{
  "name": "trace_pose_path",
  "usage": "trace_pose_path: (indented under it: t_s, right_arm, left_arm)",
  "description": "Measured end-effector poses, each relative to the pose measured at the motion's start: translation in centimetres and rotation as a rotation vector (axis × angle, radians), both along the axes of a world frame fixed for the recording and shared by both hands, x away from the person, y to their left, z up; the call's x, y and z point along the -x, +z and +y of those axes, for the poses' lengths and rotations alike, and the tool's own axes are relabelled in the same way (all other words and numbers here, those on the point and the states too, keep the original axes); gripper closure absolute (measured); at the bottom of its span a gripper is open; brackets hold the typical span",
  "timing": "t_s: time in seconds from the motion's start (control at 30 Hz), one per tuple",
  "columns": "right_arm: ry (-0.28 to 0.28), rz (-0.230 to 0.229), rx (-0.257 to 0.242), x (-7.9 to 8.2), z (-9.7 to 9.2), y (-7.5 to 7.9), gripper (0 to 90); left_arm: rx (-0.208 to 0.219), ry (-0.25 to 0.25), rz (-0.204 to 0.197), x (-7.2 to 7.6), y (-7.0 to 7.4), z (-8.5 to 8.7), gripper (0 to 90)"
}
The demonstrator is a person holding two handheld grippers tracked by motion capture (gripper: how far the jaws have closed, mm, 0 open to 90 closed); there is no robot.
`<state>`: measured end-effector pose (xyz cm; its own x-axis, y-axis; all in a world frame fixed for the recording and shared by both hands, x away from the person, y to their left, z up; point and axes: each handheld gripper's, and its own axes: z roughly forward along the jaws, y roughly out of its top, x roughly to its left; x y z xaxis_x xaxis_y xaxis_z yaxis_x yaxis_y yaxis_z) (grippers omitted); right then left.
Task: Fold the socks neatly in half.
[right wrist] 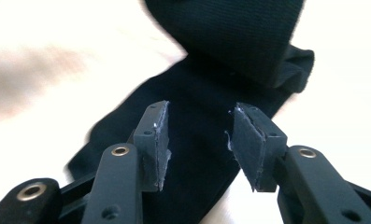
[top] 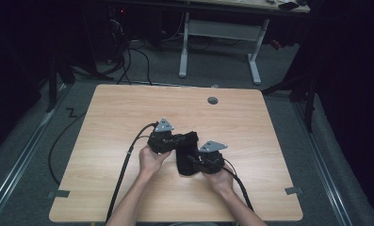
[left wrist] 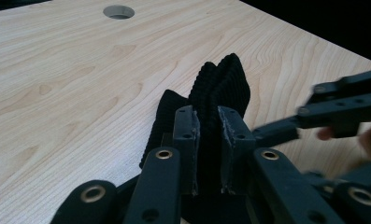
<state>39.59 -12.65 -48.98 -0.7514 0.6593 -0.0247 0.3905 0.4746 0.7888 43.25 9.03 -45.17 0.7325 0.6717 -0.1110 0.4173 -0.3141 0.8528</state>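
Left tongs (left wrist: 206, 154) nearest camera, pads clamped on bunched fold of black knit cloth (left wrist: 220, 88), fold standing upright between them. Cloth at counter (top: 128, 108) centre, between both hands. Judged light, soft, floppy, ribbed knit so not slippery; will sag and unfold unless pinched at edge or fold. Right tongs (right wrist: 198, 142) open, pads apart over flat dark strip of cloth (right wrist: 206, 112), no contact seen. Garment type unclear: black on black, folds unreadable in high view; right gripper view blurred, counter washed out. Cable hole (top: 213, 100) beyond.

Dim rm; grey carpet (top: 213, 70), white-legged desk (top: 222, 33) behind wood table (top: 128, 108).
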Motion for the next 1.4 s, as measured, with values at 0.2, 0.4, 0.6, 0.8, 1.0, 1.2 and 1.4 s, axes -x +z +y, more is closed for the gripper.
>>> trace_pose_path:
  t_s: [0.2, 0.4, 0.6, 0.8, 1.0, 1.2, 1.4]
  right_arm:
    - [0.046, 0.056, 0.057, 0.7, -0.1, -1.5, 56.4]
    - [0.017, 0.014, 0.035, 0.8, 0.2, -1.9, 57.3]
    - [0.003, 0.007, 0.04, 0.5, 0.6, -1.9, 57.5]
    - [-0.025, -0.001, 0.044, -0.6, 1.3, -1.9, 57.5]
    - [-0.05, 0.013, 0.038, -1.7, 2.0, -1.8, 56.1]
    - [-0.019, 0.051, -0.006, -0.2, 0.0, -0.2, 58.6]
    - [-0.013, 0.02, -0.061, 0.3, -2.3, 2.0, 72.6]
  left_arm:
    - [-0.008, -0.002, -0.014, 0.8, -0.4, -0.2, 78.5]
    - [-0.034, -0.013, -0.016, 2.1, -0.8, -0.1, 77.9]
    - [-0.083, -0.019, -0.011, 2.9, -2.2, -0.9, 76.6]
    - [-0.121, 0.022, -0.011, 1.8, -3.1, -0.9, 73.6]
    - [-0.097, 0.047, 0.018, 1.4, -3.2, -0.3, 64.2]
    - [-0.061, 0.023, 0.035, 2.9, -2.7, 0.2, 50.1]
    - [-0.019, 0.035, 0.019, 4.3, -2.5, 0.7, 45.4]
